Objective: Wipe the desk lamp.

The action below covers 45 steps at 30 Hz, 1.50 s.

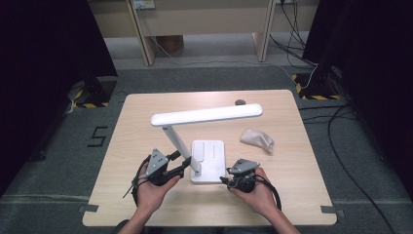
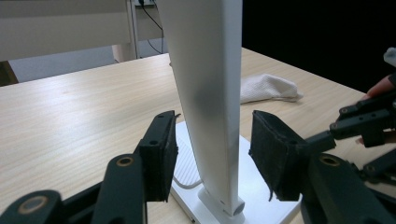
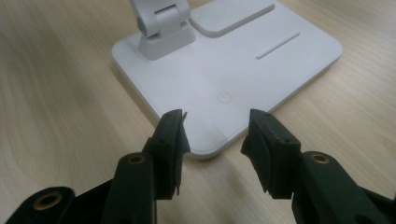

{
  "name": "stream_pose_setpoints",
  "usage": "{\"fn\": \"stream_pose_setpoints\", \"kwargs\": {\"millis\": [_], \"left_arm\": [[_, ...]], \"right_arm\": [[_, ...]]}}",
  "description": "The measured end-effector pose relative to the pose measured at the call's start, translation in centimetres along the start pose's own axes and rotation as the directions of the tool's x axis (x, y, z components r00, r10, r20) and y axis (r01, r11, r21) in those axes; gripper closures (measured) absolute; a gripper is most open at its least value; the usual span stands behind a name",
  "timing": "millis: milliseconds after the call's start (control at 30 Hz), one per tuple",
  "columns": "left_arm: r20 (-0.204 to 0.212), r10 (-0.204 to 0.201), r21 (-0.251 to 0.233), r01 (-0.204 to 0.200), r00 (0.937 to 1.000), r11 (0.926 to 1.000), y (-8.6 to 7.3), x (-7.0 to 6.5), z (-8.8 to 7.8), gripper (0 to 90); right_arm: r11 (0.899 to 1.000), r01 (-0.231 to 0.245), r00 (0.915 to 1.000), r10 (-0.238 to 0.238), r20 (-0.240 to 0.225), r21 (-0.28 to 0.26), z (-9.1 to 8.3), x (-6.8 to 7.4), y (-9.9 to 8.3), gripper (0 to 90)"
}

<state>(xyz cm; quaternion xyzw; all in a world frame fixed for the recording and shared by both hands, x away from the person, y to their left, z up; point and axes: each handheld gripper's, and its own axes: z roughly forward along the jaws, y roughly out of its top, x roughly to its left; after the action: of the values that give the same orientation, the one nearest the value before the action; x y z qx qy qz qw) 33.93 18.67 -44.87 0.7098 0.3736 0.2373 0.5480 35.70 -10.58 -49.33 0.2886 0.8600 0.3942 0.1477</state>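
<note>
Desk lamp [image 1: 195,146] stands mid-counter [image 1: 136,122], base [image 1: 209,163] flat, stem [image 1: 178,141] leaning toward 10 o'clock, light bar [image 1: 207,115] horizontal above.

Left gripper [image 1: 186,165] at 8 o'clock of base, pointing toward 3 o'clock at lower stem. In left gripper view the stem [image 2: 208,93] sits between the 2 pads [image 2: 161,156], gap visible each side: jaws wide, straddling, no grip.

Right gripper [image 1: 225,181] at 5 o'clock of base, by near edge. In right gripper view its jaws stand wide w/ nothing between; base corner [image 3: 205,149] and round button mark [image 3: 224,96] just ahead of tips.

Step in hand (judgement): pose or fold the stem w/ left while right steadies the base.
- Close left square on flat faces of stem, low near hinge [image 2: 226,205]; smooth plastic, likely slips if pads catch 1 edge only.
- Right: press down on the base plate or pinch its near edge before left applies torque, else the base likely tips or slides.
- Keep right tips off button mark.

Cloth [image 1: 256,138] at 2 o'clock of base, well apart, not in the way.

Hard to make out:
- Small dark thing [image 1: 240,102] at far counter edge behind the light bar; can't ID.
- Hinge tightness, stem-to-bar joint: not readable.
- Light bar cut off at top of left gripper view.
</note>
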Motion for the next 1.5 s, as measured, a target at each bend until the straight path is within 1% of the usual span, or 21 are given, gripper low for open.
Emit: {"fn": "stream_pose_setpoints", "kwargs": {"millis": [167,267,300,433,533,667,800,900,1000,1100,1133,1233,1333,1367,1400,1500], "left_arm": [[0.0,0.007,0.019,-0.007,1.0,0.9998,-0.6,0.2,-0.5,47.2],[-0.016,0.006,0.03,-0.006,0.9999,0.9995,-1.1,0.5,-0.9,46.5],[-0.02,0.008,0.034,-0.007,0.9998,0.9994,-1.3,0.6,-0.9,46.3],[-0.032,0.01,0.061,-0.008,0.9994,0.9981,-2.2,1.1,-1.3,45.8],[-0.04,0.012,0.078,-0.009,0.9991,0.9969,-2.7,1.5,-1.6,45.5],[-0.057,0.013,0.087,-0.008,0.9983,0.9962,-3.1,1.9,-1.9,45.2],[-0.068,0.006,0.097,0.001,0.9977,0.9953,-3.7,2.4,-2.2,45.0],[-0.082,-0.002,0.107,0.011,0.9966,0.9942,-4.2,2.9,-2.5,45.0],[-0.089,-0.013,0.111,0.023,0.996,0.9936,-4.6,3.2,-2.7,45.0],[-0.096,-0.026,0.116,0.037,0.9951,0.9926,-5.1,3.6,-2.8,45.0],[-0.099,-0.023,0.12,0.035,0.9949,0.9921,-5.2,3.7,-2.8,45.0],[-0.115,-0.03,0.126,0.045,0.9928,0.9911,-5.6,4.2,-2.9,45.0],[-0.128,-0.027,0.131,0.044,0.9914,0.9905,-5.9,4.7,-2.9,45.0],[-0.13,-0.028,0.133,0.046,0.9911,0.9901,-6.0,4.7,-3.0,45.0],[-0.13,-0.037,0.125,0.053,0.9908,0.9907,-6.1,4.8,-2.9,45.0],[-0.127,-0.047,0.126,0.063,0.9908,0.9901,-6.4,5.0,-2.8,45.0]], "right_arm": [[0.999,-0.03,0.9993,0.031,0.021,-0.023,-1.0,-0.7,-0.4,57.2],[0.998,-0.051,0.9983,0.052,0.026,-0.032,-1.5,-1.1,-0.7,57.8],[0.997,-0.066,0.9972,0.067,0.033,-0.033,-1.7,-1.2,-0.9,57.9],[0.995,-0.092,0.9939,0.095,0.056,-0.044,-2.4,-1.7,-1.4,57.6],[0.993,-0.102,0.9916,0.106,0.075,-0.054,-2.9,-2.0,-1.9,57.4],[0.991,-0.115,0.9886,0.121,0.089,-0.068,-3.7,-2.5,-2.3,57.1],[0.989,-0.126,0.9843,0.134,0.114,-0.078,-4.6,-3.1,-2.8,56.7],[0.986,-0.143,0.979,0.153,0.134,-0.082,-5.3,-3.5,-3.4,56.7],[0.986,-0.147,0.9758,0.159,0.15,-0.084,-6.0,-3.9,-4.0,56.6],[0.984,-0.161,0.9705,0.173,0.168,-0.081,-6.7,-4.2,-4.8,56.7],[0.983,-0.165,0.9687,0.177,0.174,-0.082,-6.8,-4.3,-5.0,56.7],[0.98,-0.177,0.9635,0.191,0.188,-0.087,-7.4,-4.7,-5.7,56.7],[0.976,-0.195,0.9553,0.211,0.207,-0.095,-8.0,-5.0,-6.3,56.7],[0.975,-0.2,0.9533,0.217,0.21,-0.1,-8.2,-5.1,-6.6,56.7],[0.974,-0.203,0.9512,0.221,0.216,-0.102,-8.3,-5.2,-6.8,56.8],[0.966,-0.225,0.9389,0.25,0.236,-0.131,-9.1,-5.6,-7.8,57.5]]}}
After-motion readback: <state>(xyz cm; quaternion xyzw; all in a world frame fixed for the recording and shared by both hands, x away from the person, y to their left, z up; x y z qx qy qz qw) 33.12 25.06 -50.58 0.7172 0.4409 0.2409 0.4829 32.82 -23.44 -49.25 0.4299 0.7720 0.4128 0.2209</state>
